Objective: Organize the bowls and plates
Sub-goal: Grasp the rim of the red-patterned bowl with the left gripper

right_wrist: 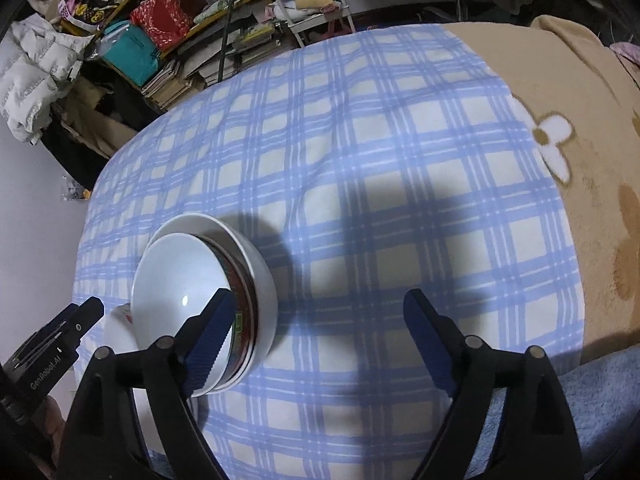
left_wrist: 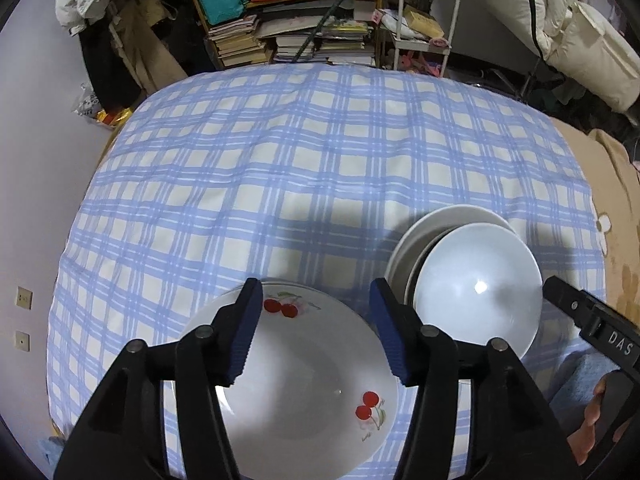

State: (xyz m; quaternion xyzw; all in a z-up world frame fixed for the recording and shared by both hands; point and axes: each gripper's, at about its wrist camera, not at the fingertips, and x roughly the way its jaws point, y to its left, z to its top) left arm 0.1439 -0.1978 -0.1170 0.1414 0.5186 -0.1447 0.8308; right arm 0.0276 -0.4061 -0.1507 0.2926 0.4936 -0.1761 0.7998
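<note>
Both grippers open & empty over the stacked dishes.

Left view: left gripper [left_wrist: 316,330] halfway open, nothing held, over cherry plate [left_wrist: 304,392], just left of bowl stack [left_wrist: 476,292]; prob. lift straight up.
Right view: right gripper [right_wrist: 316,340] wide open, empty, w/ one finger [right_wrist: 212,332] crossing the bowl stack; checked cloth [right_wrist: 360,160] bare beyond, bookshelf [right_wrist: 168,40] well behind.

"DAS" on the right tongs [left_wrist: 618,346]; "GenRobot.AI" on the left tongs [right_wrist: 48,374].
</note>
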